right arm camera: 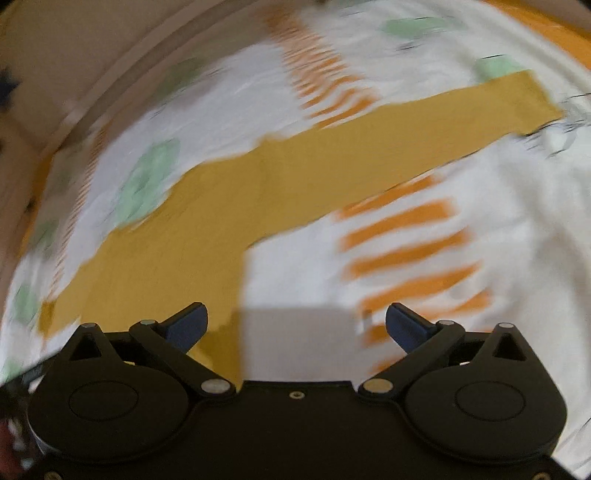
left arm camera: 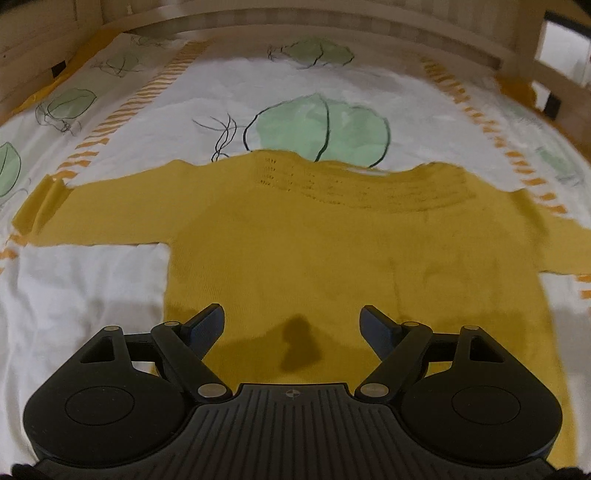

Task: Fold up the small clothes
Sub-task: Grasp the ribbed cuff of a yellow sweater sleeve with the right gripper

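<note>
A small mustard-yellow knit sweater (left arm camera: 314, 236) lies flat on the bed, neckline away from me, both sleeves spread out to the sides. My left gripper (left arm camera: 291, 317) is open and empty, hovering over the sweater's lower hem area. In the blurred right wrist view the sweater (right arm camera: 207, 225) shows its right side edge and its right sleeve (right arm camera: 424, 125) stretching up to the right. My right gripper (right arm camera: 295, 317) is open and empty, just above the sweater's right side edge near the armpit.
The bed sheet (left arm camera: 92, 295) is white with green leaf prints and orange striped bands. A wooden bed frame (left arm camera: 295, 22) runs along the far side, with rails at the right (left arm camera: 554, 74).
</note>
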A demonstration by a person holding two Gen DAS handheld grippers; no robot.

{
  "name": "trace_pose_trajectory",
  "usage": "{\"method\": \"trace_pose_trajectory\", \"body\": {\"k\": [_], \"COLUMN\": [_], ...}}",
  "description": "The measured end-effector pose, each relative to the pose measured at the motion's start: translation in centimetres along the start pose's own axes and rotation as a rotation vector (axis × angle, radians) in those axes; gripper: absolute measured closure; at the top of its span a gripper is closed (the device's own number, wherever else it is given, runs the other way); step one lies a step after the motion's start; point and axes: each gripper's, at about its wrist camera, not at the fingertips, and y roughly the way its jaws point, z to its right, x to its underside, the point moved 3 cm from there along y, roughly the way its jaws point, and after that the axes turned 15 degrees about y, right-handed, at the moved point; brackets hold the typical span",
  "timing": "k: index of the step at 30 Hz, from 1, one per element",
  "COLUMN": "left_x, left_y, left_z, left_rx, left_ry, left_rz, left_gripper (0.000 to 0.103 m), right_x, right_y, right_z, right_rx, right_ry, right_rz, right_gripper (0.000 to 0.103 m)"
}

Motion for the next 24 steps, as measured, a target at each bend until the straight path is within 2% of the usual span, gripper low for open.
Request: {"method": "trace_pose_trajectory", "body": {"k": [3,7,9,11,17,23,24], "left_x": [0.3,1.2,1.6,1.9,1.7,1.4,1.5], "left_y": [2.4,4.8,5.1,4.8,5.5,5.9,5.9], "left_z": [0.3,0.7,1.0,1.2,0.3,0.5,0.4], "left_rx": [-0.017,0.011,0.000,-0.002,0.040,0.057,0.059], "left_ry": [0.024,0.013,0.023,0.040,0.029,0.036,0.036], "left_rz": [-0.072,-0.160,-0.145,-0.119,-0.120,-0.118,-0.117], "left_gripper": [0.023,0.023,0.021,0.021,0.015,0.012,0.012], "right_x": [-4.8,-10.0,-12.5,-14.5,-17.9,-19.7,-19.8], "right_y": [0.3,0.6,0.8,1.2,2.6,4.7,5.0], "right_z": [3.1,7.0,8.7,10.2,14.2,16.0,15.9], "right_rx": [0.087,0.209,0.246,0.291,0.349,0.339,0.339], "right_ry": [0.060,0.137,0.155,0.172,0.246,0.283,0.279], "right_rz": [0.097,0.204,0.255,0.279,0.338,0.350,0.351], "right_gripper": [0.001,0.003,0.017,0.019,0.020,0.022,0.025]}}
